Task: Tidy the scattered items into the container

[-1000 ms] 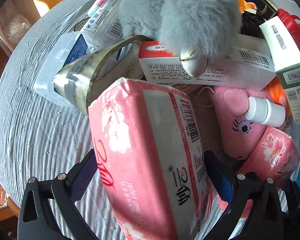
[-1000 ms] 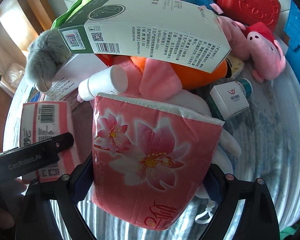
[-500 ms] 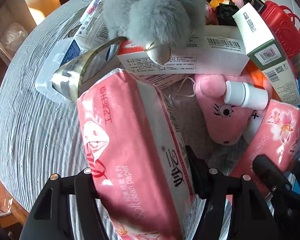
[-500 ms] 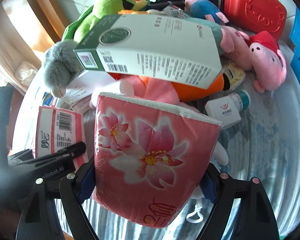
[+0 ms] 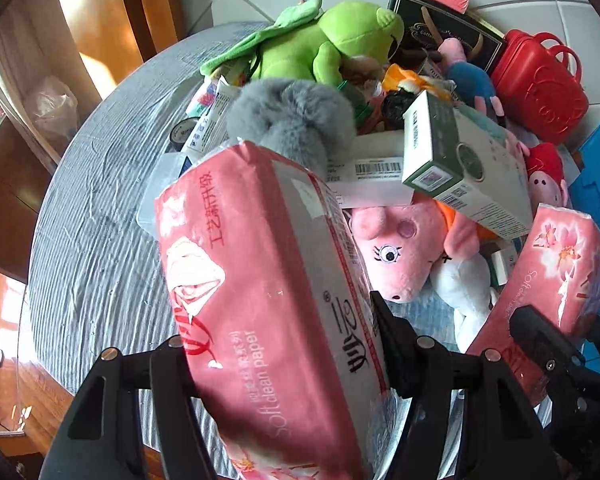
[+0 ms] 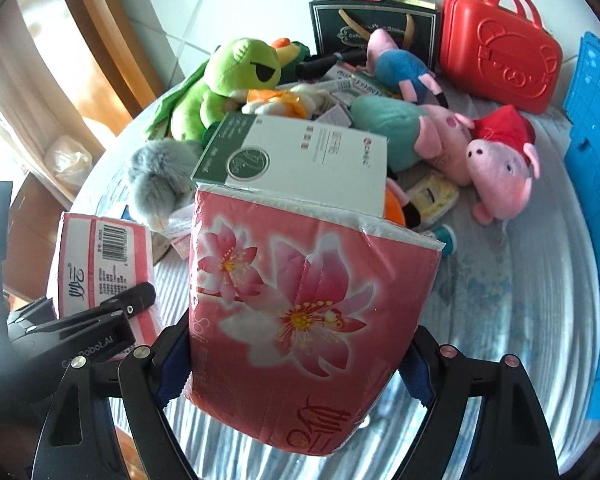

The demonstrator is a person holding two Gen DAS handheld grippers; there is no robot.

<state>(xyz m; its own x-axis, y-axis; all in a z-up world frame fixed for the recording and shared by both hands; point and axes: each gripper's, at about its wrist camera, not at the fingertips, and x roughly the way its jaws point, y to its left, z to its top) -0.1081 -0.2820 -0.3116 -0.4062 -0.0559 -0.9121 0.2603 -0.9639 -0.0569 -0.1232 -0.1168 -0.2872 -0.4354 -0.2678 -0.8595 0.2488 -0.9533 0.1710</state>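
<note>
My left gripper is shut on a long pink tissue pack printed "soft clean paper", held clear above the table. My right gripper is shut on a shorter pink tissue pack with lily flowers, also lifted off the cloth. The two packs hang side by side: the flowered pack shows at the right of the left wrist view, and the long pack at the left of the right wrist view. A blue crate stands at the table's right side.
A heap fills the table's middle and back: green frog plush, grey furry plush, pink pig plush, white and green box, red-capped pig, black gift bag, red case. Round table's cloth ends at left.
The left jaws closed on the long pack. Both grippers then rose with their packs, so the heap now looks smaller and farther below.
</note>
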